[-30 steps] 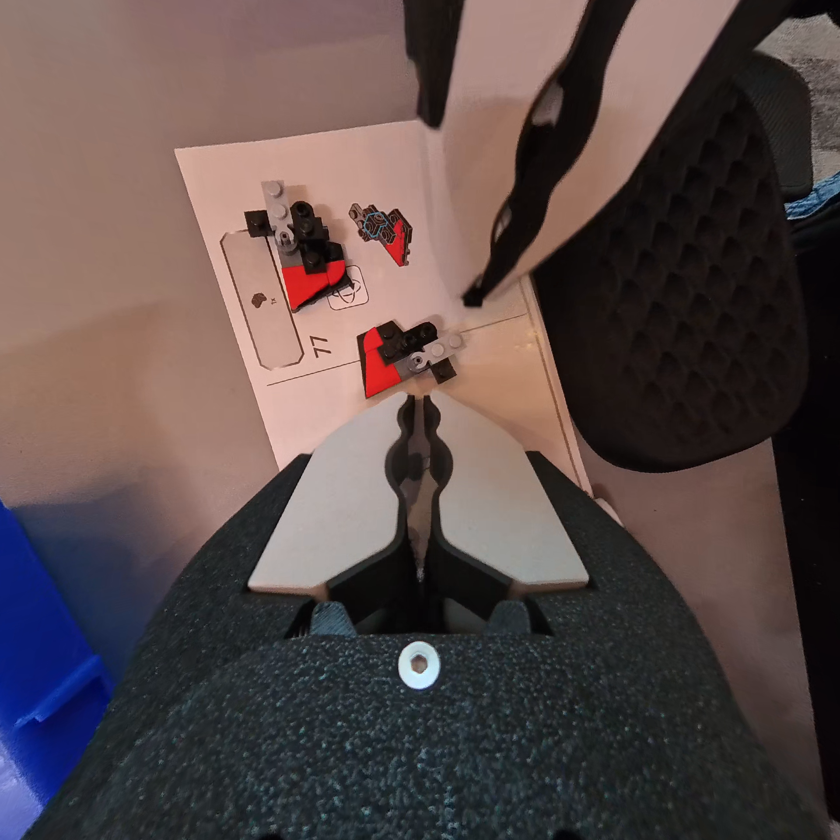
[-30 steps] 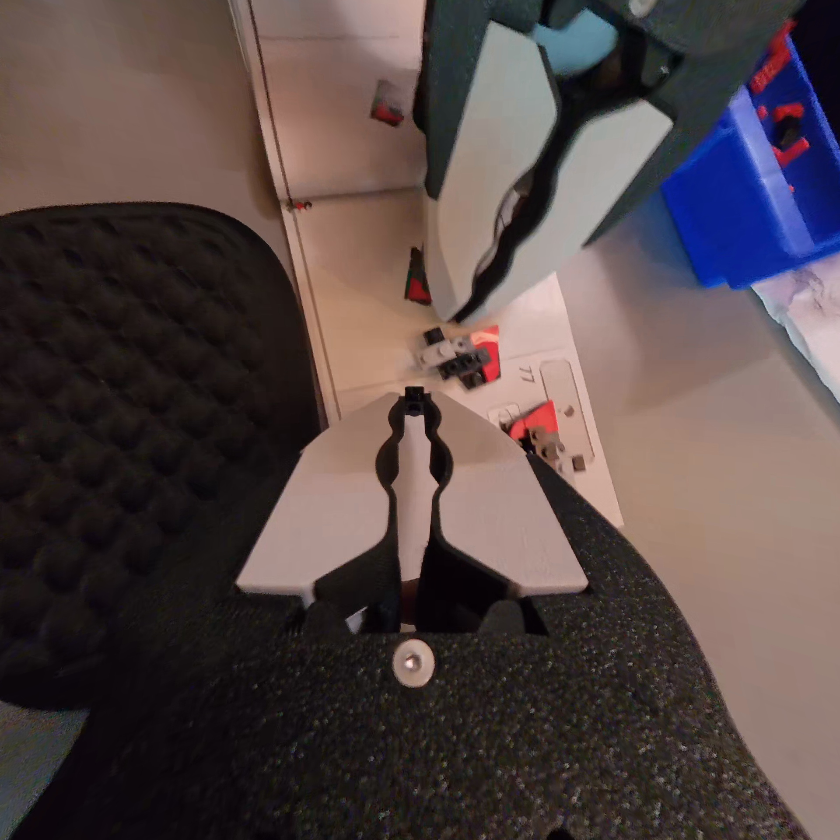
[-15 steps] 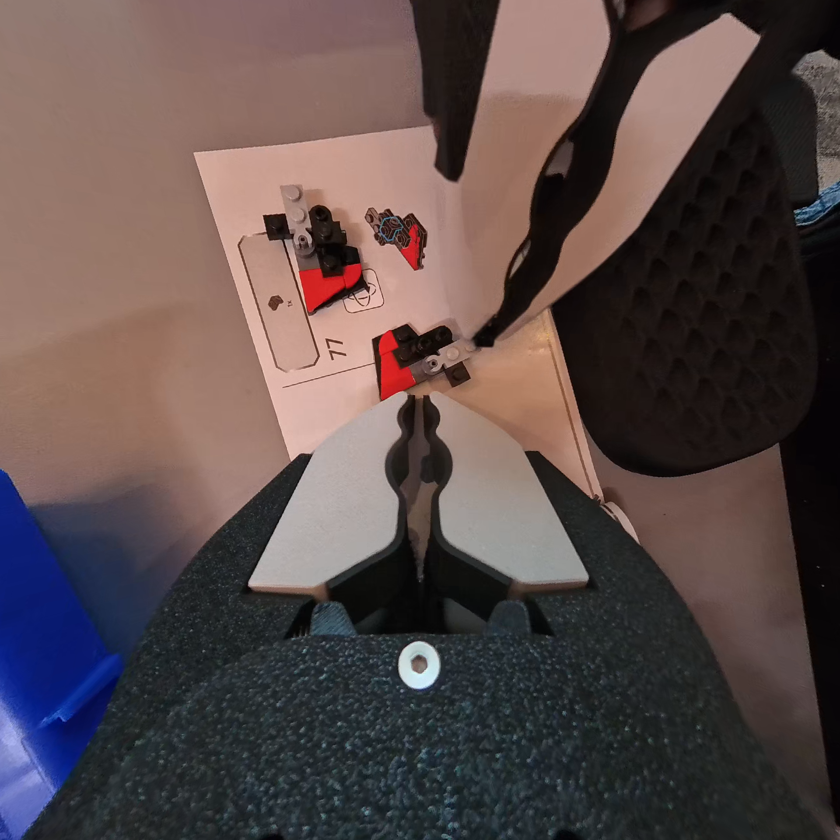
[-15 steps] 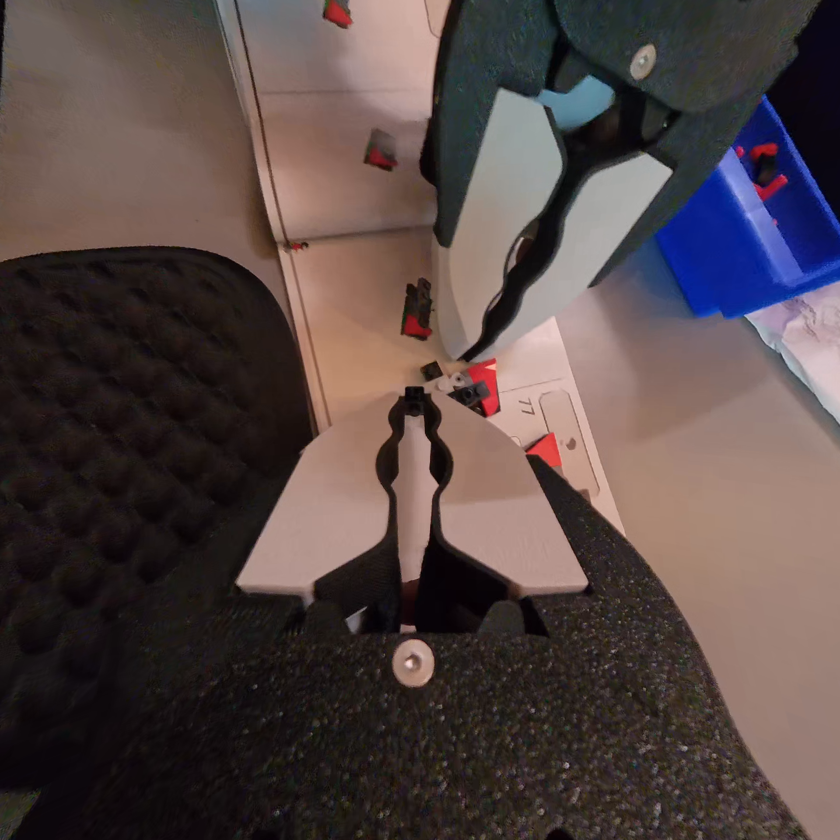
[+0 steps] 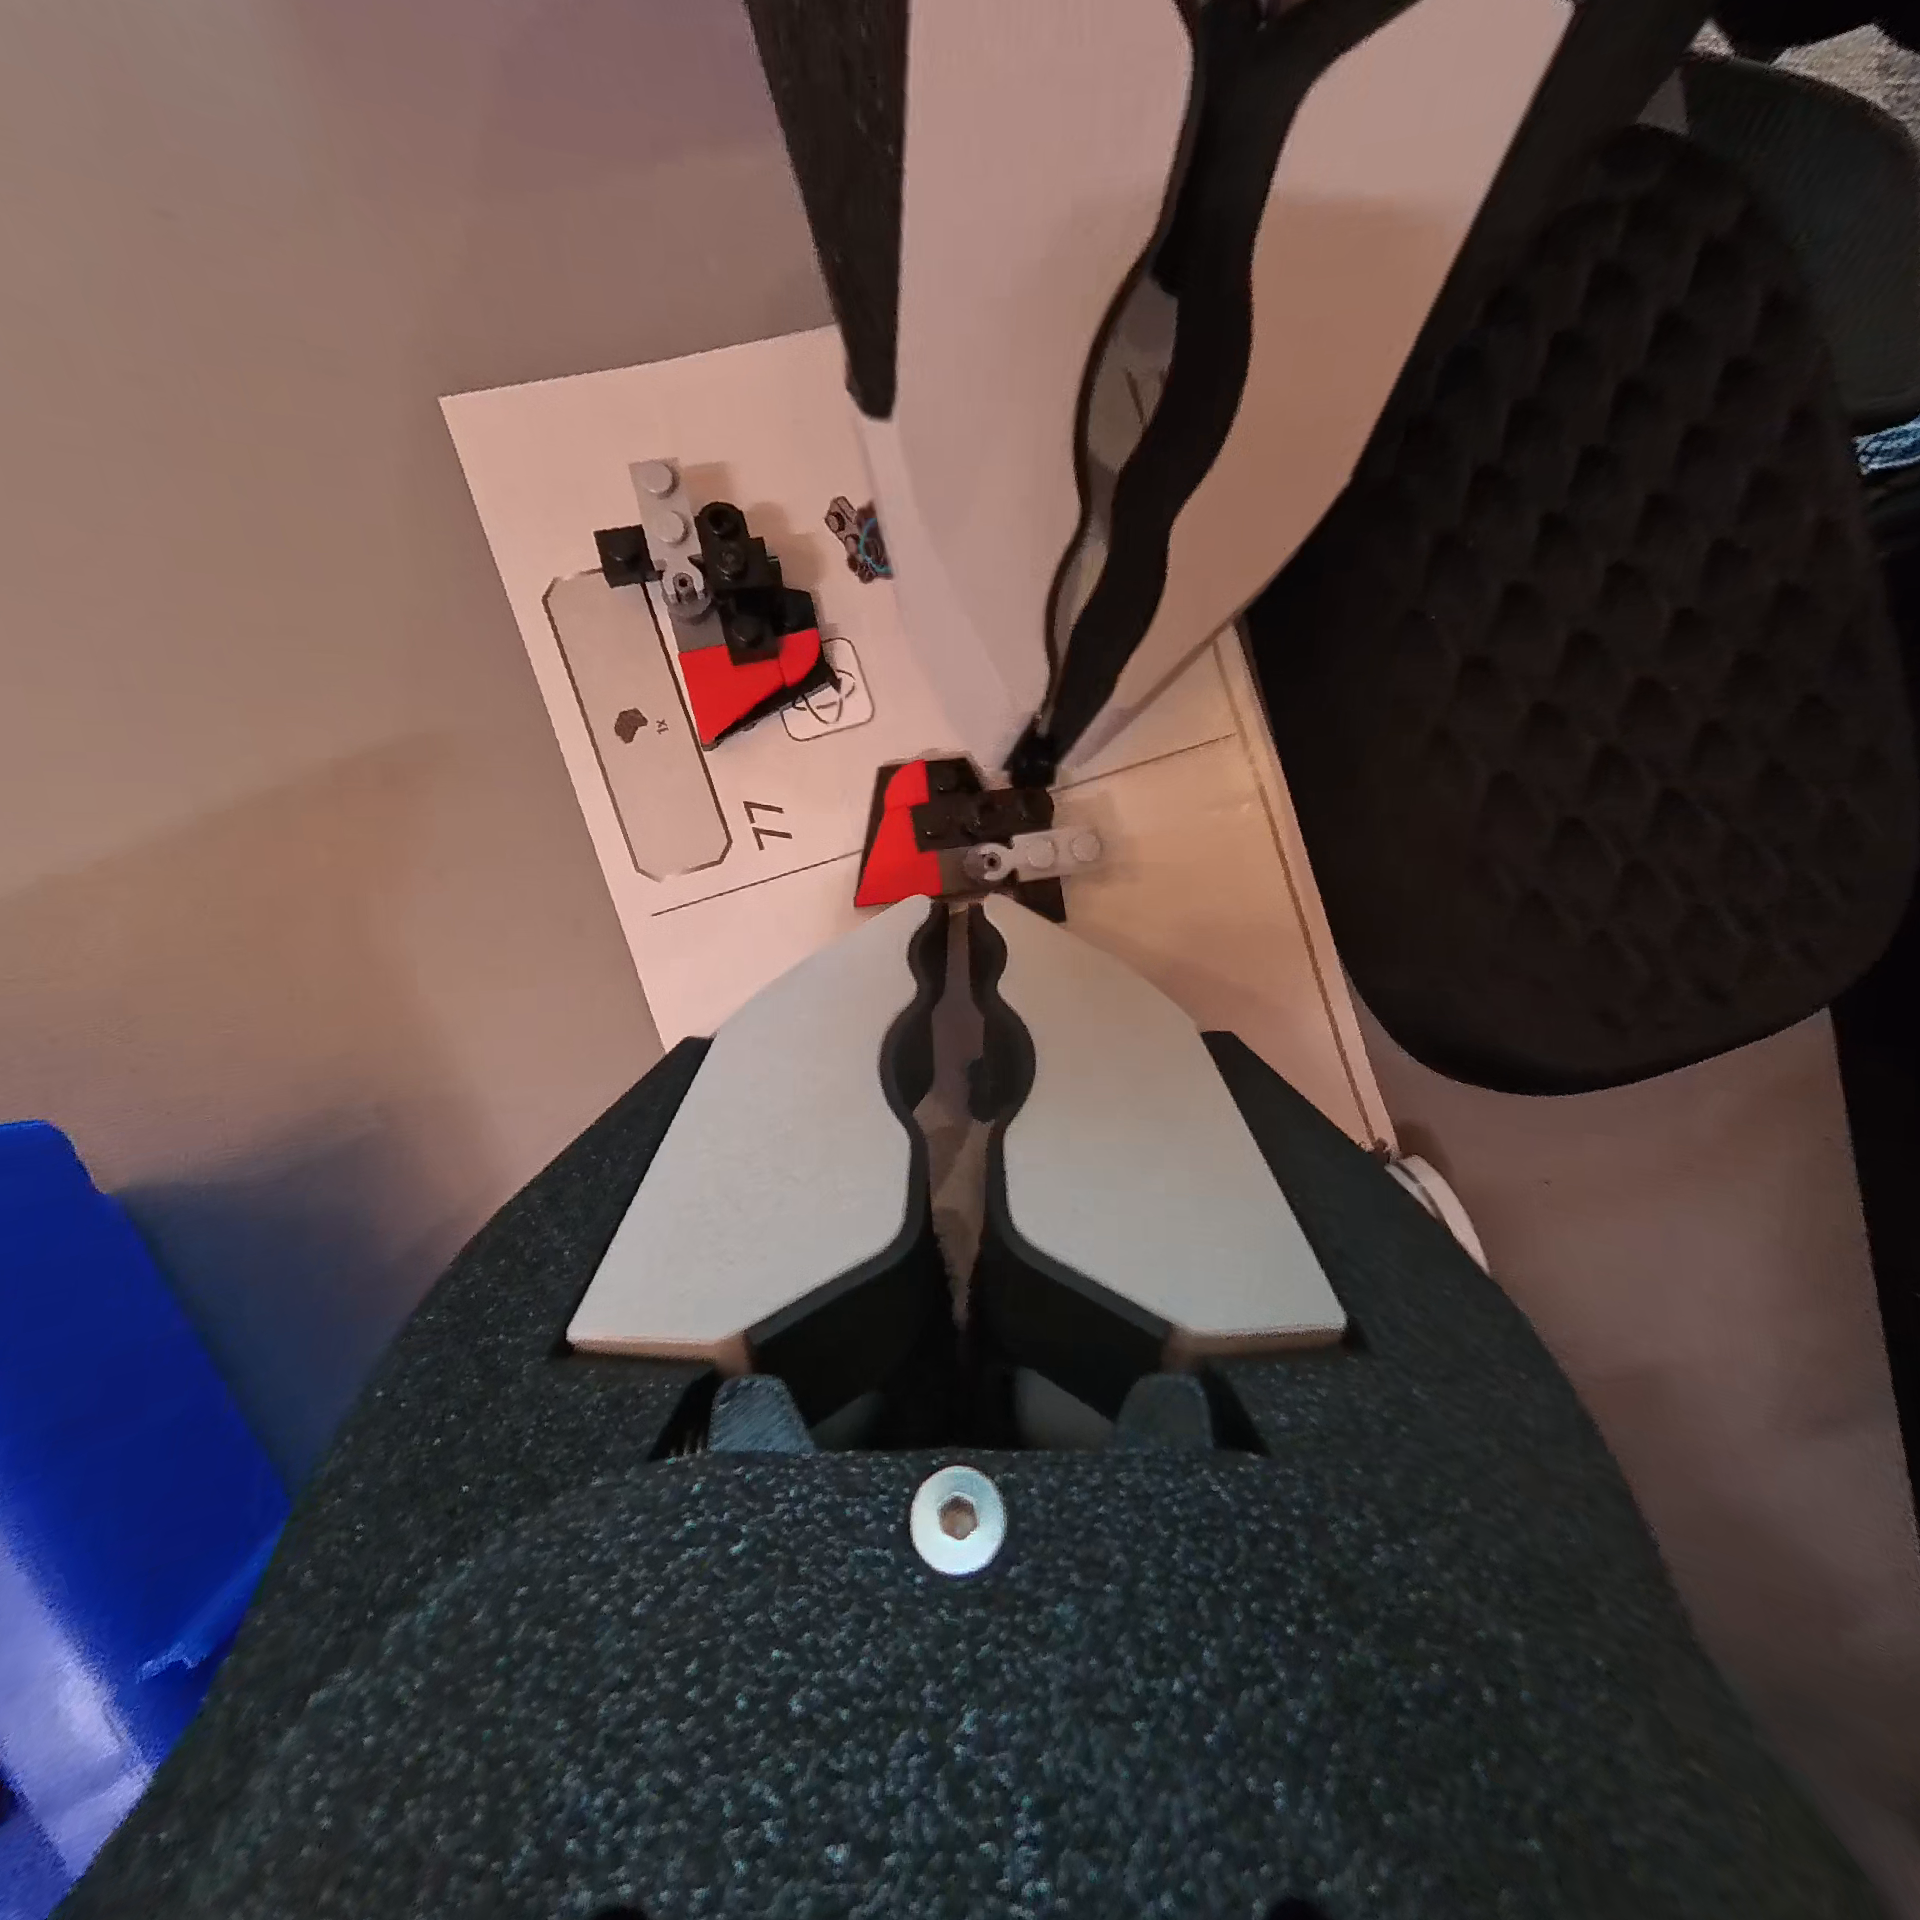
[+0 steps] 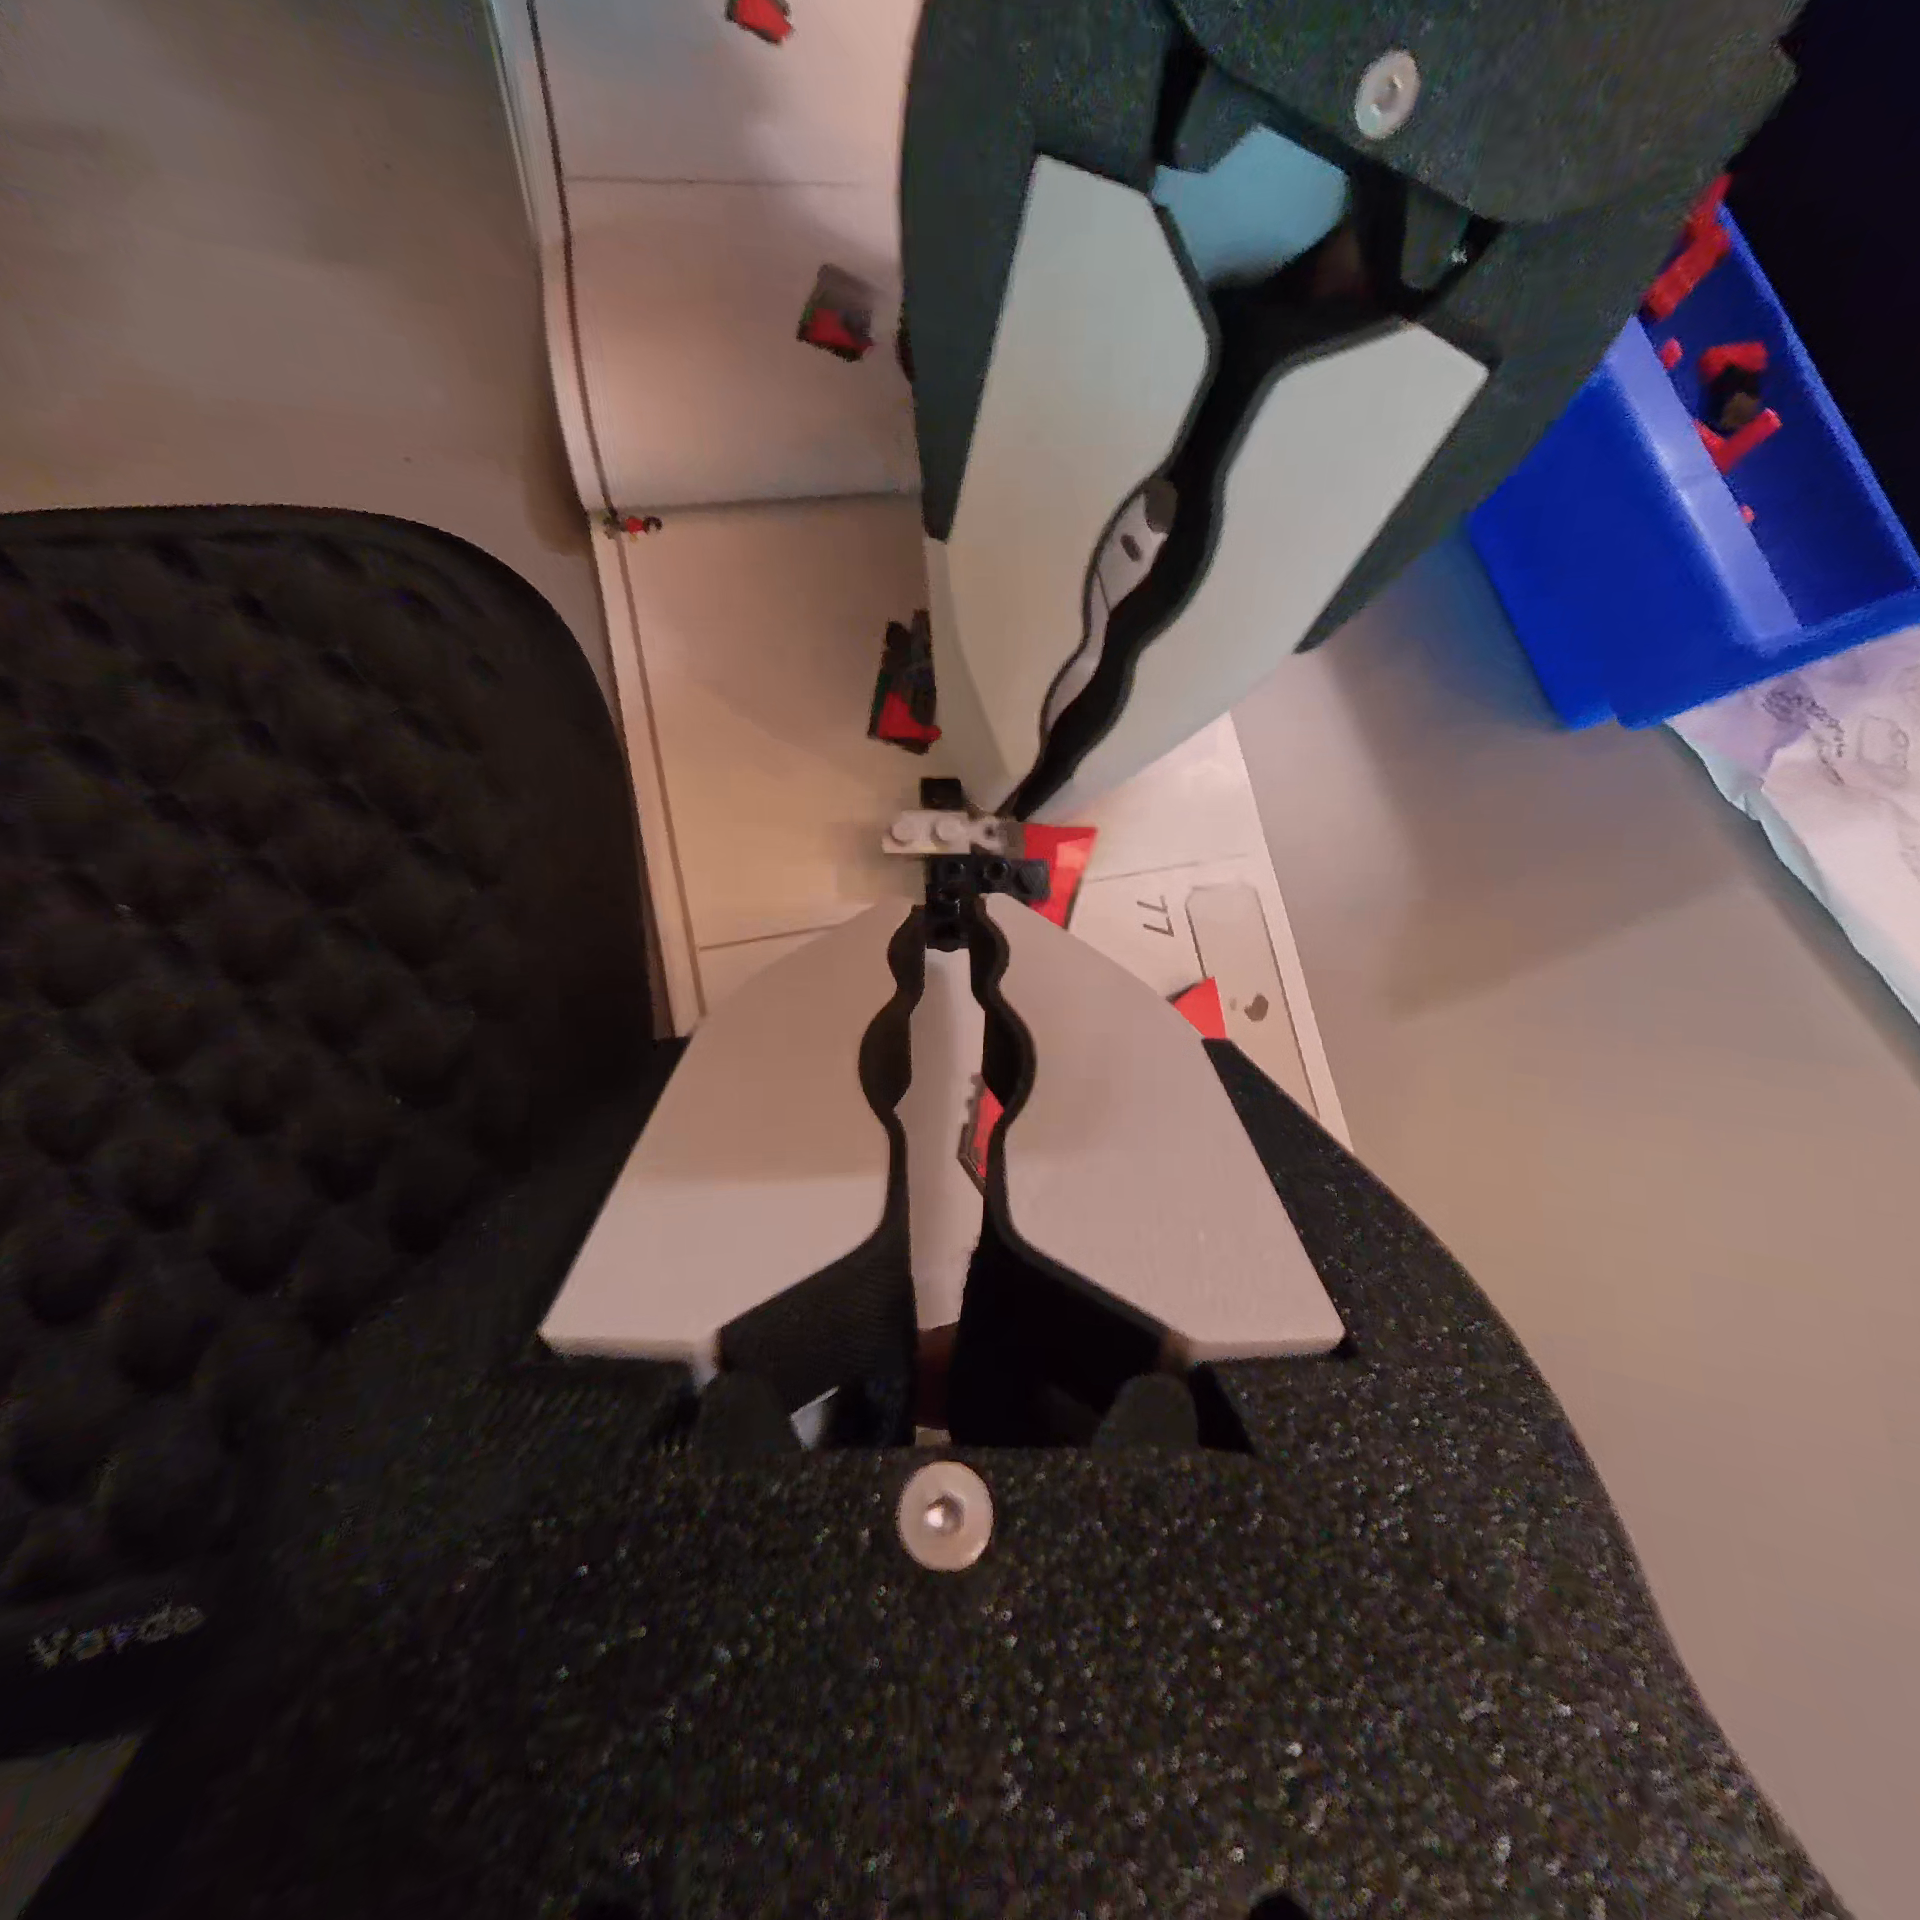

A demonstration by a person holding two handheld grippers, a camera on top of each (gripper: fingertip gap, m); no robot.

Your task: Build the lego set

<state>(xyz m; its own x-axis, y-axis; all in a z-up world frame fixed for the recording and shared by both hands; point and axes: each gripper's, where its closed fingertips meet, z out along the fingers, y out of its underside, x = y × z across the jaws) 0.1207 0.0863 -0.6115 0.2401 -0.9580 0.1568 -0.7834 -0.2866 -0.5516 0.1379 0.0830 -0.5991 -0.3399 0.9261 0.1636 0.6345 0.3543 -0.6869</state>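
A small red, black and grey lego assembly [image 5: 935, 831] lies on the open instruction booklet [image 5: 520, 457]. My left gripper [image 5: 956, 912] is shut and empty, with its tips at the assembly's near edge. My right gripper [image 6: 945, 925] is shut on a small black lego piece [image 6: 943, 902] and holds it against the black part of the assembly [image 6: 987, 868]. In the left wrist view the right gripper [image 5: 1034, 764] comes down from above onto the assembly. A second, similar assembly [image 5: 727, 613] lies farther back on the page, mostly hidden in the right wrist view.
A black dimpled foam pad [image 5: 1558, 623] lies beside the booklet [image 6: 748, 416] and also shows in the right wrist view [image 6: 260, 935]. A blue bin [image 6: 1683, 520] with red pieces stands on the other side [image 5: 83, 1403]. Crumpled paper [image 6: 1849, 748] lies next to the bin. Left and right tips are no more than a few centimetres apart.
Both grippers have closed in on the near assembly. The right gripper has brought the black piece down onto it. The assembly has turned slightly.
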